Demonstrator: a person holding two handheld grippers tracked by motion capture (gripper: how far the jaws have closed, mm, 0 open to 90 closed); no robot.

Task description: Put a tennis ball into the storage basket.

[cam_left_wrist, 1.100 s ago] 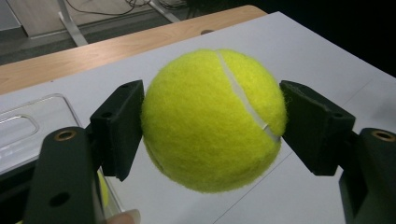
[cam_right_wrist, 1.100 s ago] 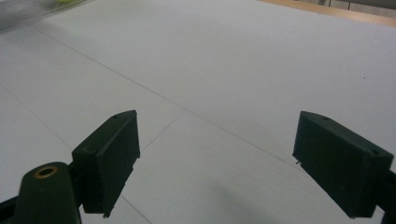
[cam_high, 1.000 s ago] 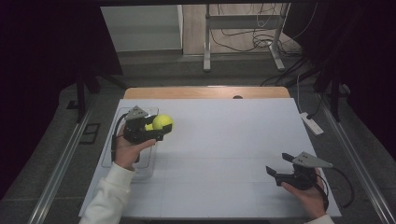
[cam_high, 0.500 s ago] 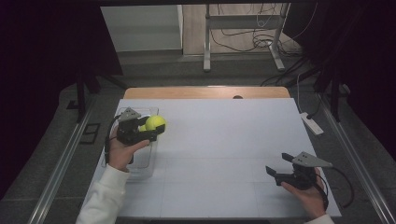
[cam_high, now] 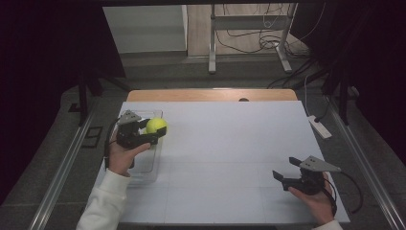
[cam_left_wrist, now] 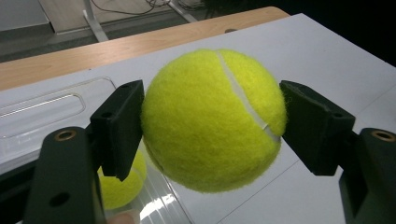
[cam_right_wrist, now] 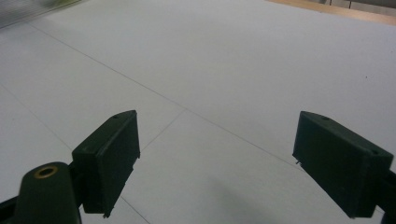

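Observation:
A yellow tennis ball (cam_left_wrist: pixel 212 119) is clamped between the two black jaws of my left gripper (cam_left_wrist: pixel 212 123), which is shut on it. In the high view that ball (cam_high: pixel 156 125) hangs at the left of the white table, over the right edge of a clear plastic tray (cam_high: pixel 143 167), with my left gripper (cam_high: pixel 152 134) around it. A second yellow ball (cam_left_wrist: pixel 122 183) lies in the tray just below the held one. My right gripper (cam_high: pixel 281 178) rests low at the table's front right, open, with bare white surface between its jaws (cam_right_wrist: pixel 215 163).
The white tabletop (cam_high: pixel 230 143) has a wooden strip (cam_high: pixel 210 95) along its far edge. A white power strip (cam_high: pixel 320 126) lies at the right edge. Metal rails run along both sides of the table, and cables and a stand's legs show on the floor beyond.
My left gripper, with the ball in it, has drifted a little left and away, toward the tray. The right gripper has stayed where it was.

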